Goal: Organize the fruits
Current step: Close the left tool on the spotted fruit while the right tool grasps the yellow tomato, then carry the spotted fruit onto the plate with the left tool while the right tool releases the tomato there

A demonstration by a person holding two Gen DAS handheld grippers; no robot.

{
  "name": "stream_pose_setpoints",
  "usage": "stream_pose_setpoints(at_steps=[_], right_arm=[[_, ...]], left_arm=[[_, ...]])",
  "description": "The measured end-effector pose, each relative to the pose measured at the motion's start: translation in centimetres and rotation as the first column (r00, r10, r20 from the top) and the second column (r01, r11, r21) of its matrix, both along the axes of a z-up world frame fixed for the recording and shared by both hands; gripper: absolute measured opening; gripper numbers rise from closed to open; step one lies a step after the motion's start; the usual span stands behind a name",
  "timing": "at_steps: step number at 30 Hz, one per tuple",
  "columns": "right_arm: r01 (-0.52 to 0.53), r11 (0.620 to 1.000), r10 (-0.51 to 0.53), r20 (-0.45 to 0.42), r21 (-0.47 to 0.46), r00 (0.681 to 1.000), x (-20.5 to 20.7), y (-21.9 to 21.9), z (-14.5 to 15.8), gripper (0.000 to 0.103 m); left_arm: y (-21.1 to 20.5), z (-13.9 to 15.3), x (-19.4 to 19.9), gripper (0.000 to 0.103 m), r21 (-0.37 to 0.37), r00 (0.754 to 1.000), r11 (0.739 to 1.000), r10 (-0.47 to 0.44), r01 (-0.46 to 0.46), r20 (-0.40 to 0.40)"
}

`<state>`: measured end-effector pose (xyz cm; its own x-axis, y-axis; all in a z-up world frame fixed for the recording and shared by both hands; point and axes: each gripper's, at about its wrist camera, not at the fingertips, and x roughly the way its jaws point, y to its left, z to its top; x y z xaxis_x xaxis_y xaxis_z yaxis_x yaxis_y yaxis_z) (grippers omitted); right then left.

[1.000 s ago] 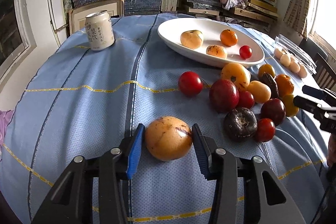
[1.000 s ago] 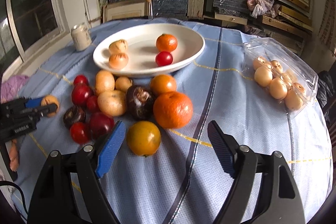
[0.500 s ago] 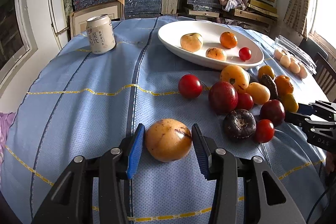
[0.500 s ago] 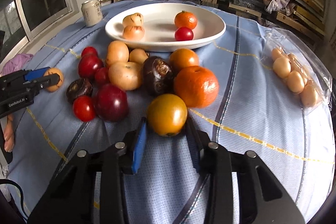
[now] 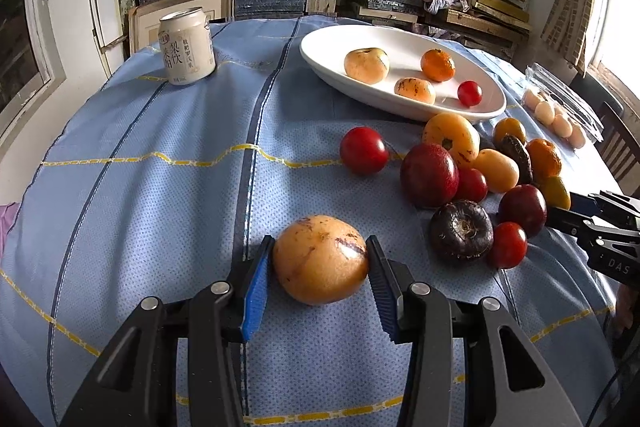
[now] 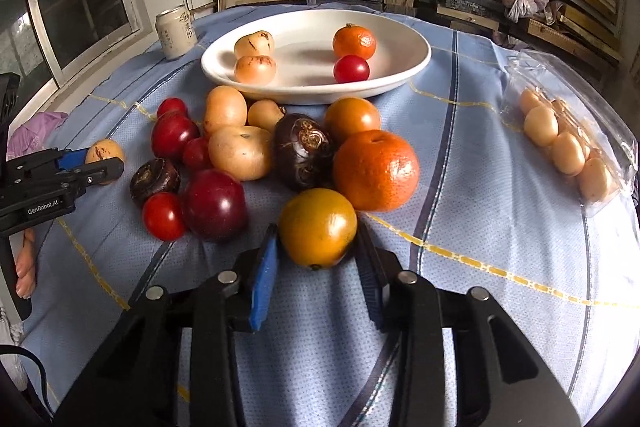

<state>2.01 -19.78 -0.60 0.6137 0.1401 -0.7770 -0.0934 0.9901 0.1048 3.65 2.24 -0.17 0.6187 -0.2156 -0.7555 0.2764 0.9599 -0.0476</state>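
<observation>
Blue-clothed table [image 5: 160, 187]: four fruits in bowl [image 5: 320, 55], a dozen-plus loose at 3 o'clock. Left gripper [image 5: 320, 267] clenches pale fruit [image 5: 320, 259]; right gripper [image 6: 318, 251], just closed, clenches yellow fruit [image 6: 318, 227].

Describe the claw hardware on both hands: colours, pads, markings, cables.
Both claws are black linkage frames with silver pivot bolts and two fingers lined with ribbed blue pads. Left claw; right claw. White lettering on the left one's side reads "GenRobot.AI"; the right one's side shows "DAS", the rest cut off. A thin black cable trails below the left unit.
</observation>
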Motion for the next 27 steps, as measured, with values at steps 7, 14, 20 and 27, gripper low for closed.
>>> stream_pose_setpoints(at_steps=[7,14,20,27], right_arm=[[0.001,1.000,-0.001,0.028,0.023,1.000,-0.3,-0.2,0.8,0.037],[0.012,0.999,-0.015,0.066,0.050,0.998,-0.6,-0.6,1.8,0.037],[0.034,0.996,-0.042,0.098,0.084,0.994,1.0,-1.5,4.7,0.037],[0.059,0.994,-0.072,0.137,0.091,0.988,7.6,-1.1,8.5,0.037]], left_arm=[[0.1,0.9,-0.6,0.045,-0.027,0.999,1.000,-0.007,0.008,0.046],[0.6,1.6,-0.3,0.045,-0.060,0.998,0.998,0.007,-0.003,0.055],[-0.1,4.1,2.6,0.045,-0.051,0.998,0.999,0.015,-0.012,0.054],[-4.4,7.9,8.2,0.045,-0.042,0.994,0.999,-0.006,0.010,0.108]])
